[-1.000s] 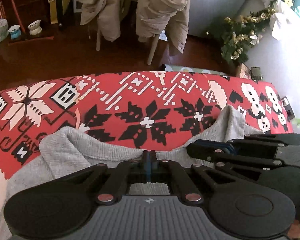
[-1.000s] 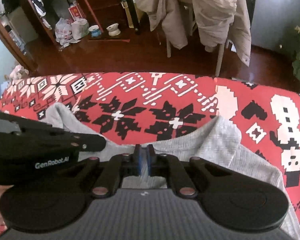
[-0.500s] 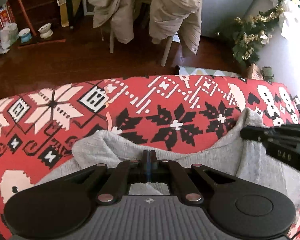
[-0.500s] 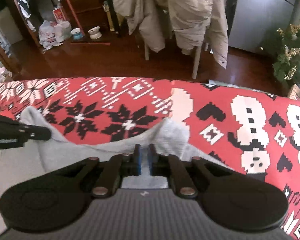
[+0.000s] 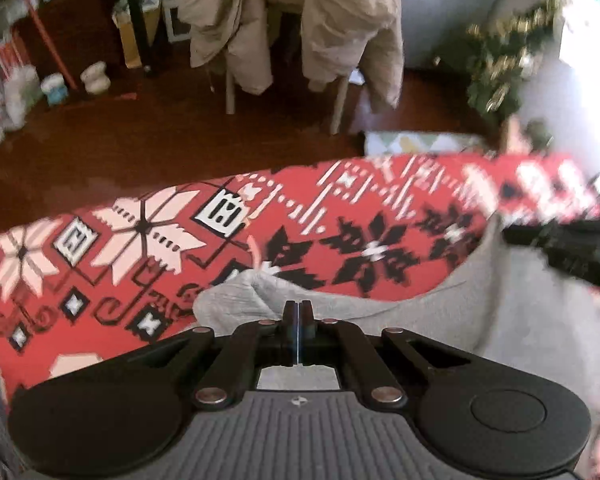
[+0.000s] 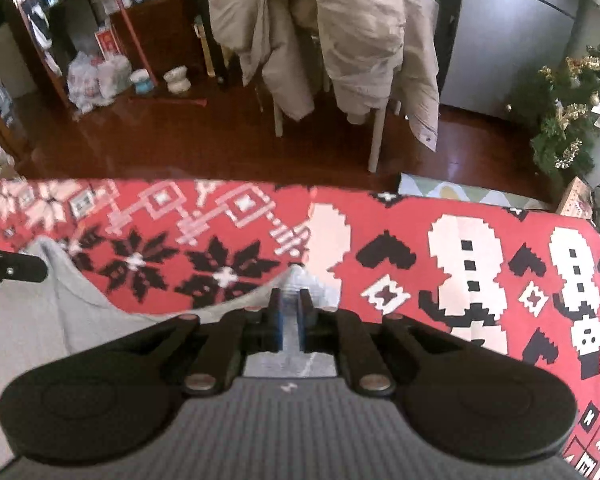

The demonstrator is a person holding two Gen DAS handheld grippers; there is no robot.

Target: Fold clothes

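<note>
Left wrist view: left gripper (image 5: 297, 312) clenched, fingers pressed flat together on a corner of the grey garment (image 5: 440, 312); right side of frame blurred.
Right wrist view: right gripper (image 6: 289, 300) clamped on another grey corner, fabric bunched between the pads.
Garment: grey knit, lying on the near part of the red patterned blanket (image 6: 420, 240), strung between both grippers, far edge sagging in a curve.
Other tool: left gripper's tip shows at left edge of right view, touching the cloth; right gripper dark and blurred at right edge of left view.
Far: wooden floor (image 6: 180, 140), beige coats (image 6: 340, 32) draped over chairs, small Christmas tree (image 6: 568, 120) far right.
</note>
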